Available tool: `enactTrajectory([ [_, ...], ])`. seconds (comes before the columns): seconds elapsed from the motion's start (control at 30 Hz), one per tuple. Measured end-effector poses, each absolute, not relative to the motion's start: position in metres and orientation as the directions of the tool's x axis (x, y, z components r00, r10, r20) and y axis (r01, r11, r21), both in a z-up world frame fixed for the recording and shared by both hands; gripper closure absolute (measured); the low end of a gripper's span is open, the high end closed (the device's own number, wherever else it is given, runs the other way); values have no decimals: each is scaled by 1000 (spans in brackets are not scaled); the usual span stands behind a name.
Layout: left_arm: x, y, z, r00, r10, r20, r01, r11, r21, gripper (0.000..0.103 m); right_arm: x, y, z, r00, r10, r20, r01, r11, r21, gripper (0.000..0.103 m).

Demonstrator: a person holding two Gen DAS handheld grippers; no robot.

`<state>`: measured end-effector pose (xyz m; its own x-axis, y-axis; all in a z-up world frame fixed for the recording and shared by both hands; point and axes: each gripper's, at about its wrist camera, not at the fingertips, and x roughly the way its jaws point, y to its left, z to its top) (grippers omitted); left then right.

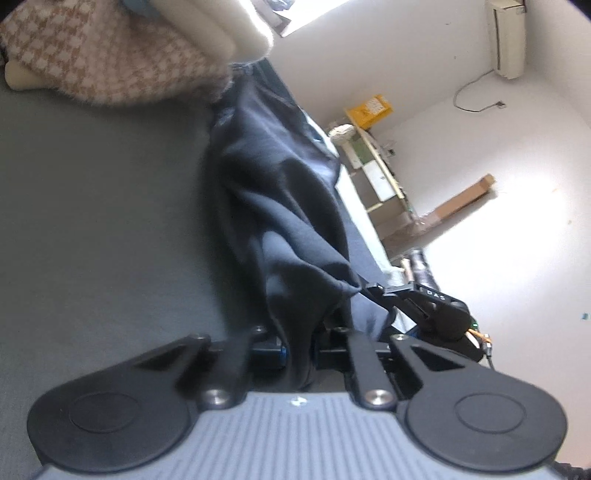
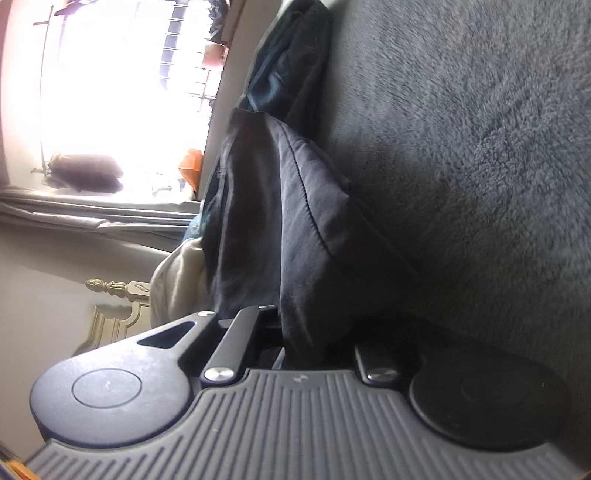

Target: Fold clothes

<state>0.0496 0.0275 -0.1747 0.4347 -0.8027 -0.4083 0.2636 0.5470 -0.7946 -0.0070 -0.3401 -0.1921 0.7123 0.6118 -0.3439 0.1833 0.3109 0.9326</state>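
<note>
Right up close, left tongs [image 1: 299,354] pressed together on a bunched edge of the dark blue cloth [image 1: 280,192], gripping tight so as not to let it slip. Just past them, a bit to the right, right tongs [image 1: 360,287] nipped shut on another corner of the same cloth, tugging it into a little point. Probably held at two spots like this to keep one edge stretched between both hands, ready to swing over.

Seen from the right wrist, much the same: squeezed shut on a dark fold, with a stitched hem [image 2: 310,206] running up and away from the grip.

Lifted at the near end, then trailing down onto the grey fuzzy blanket [image 1: 92,221] farther out. Wrinkly and long, not yet spread flat or doubled over, so likely an early step in the folding.

Farther back, a brown and white checked blanket [image 1: 103,59] heaped up, with something cream [image 1: 221,26] on top. Maybe pushed there to leave room.

Farthest off, a white wall [image 1: 480,147], a yellow box [image 1: 369,109] and a long cardboard box [image 1: 461,199]. No part in the job.
</note>
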Motion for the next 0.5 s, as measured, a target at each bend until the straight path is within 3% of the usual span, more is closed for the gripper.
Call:
enactTrajectory([
  [0.27,10,50,-163,309,-862,-402,316,492,-811,92,-64,-331,-174,692,629,-353,218,284,934,99],
  [0.5,-51,71,-172,155,-856,-493,312,516,-798,88,-140,-320,-173,606,670,-429,322,286,902,99],
])
